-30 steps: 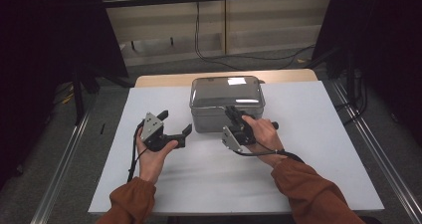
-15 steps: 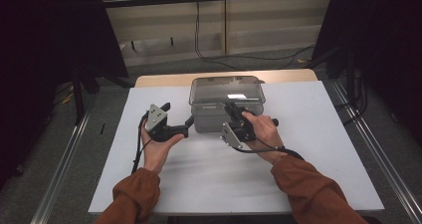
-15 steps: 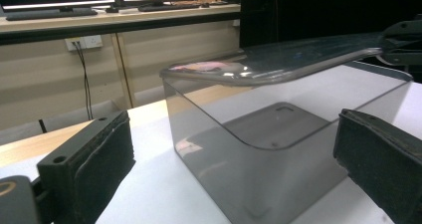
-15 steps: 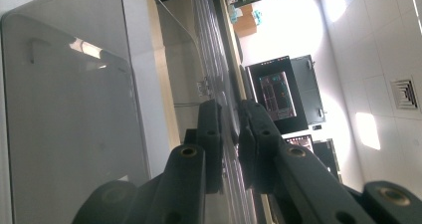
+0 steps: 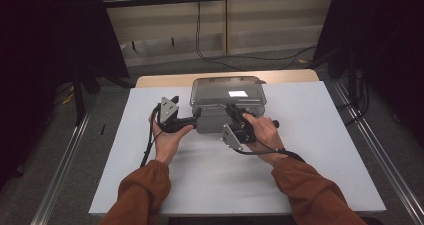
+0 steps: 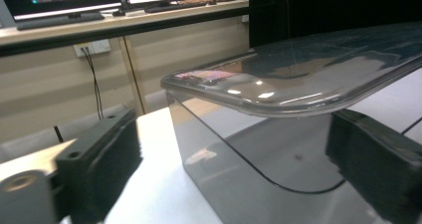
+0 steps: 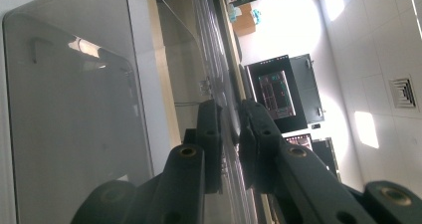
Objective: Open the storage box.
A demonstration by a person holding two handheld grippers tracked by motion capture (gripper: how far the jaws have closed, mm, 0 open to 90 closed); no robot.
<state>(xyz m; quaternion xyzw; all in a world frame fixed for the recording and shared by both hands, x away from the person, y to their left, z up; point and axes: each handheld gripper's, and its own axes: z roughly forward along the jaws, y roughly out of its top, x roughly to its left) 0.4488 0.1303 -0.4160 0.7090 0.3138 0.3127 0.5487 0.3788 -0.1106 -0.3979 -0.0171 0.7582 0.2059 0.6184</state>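
Right gripper [image 5: 234, 116]: jaws closed down on the thin rim of the lid [image 7: 226, 109] of the clear plastic box [image 5: 227, 107], the rim pinched between both pads. The right gripper view shows the lid edge running straight into the narrow gap between the jaws; the box wall lies to the left in that view.

Left gripper [image 5: 192, 120]: jaws wide apart, straddling the near left corner of the box. In the left gripper view the corner [image 6: 171, 87] sits between the two pads, the lid overhanging the far pad; contact with either pad cannot be told.

The high view shows the box on the white table [image 5: 325, 150], just ahead of both grippers, between them.
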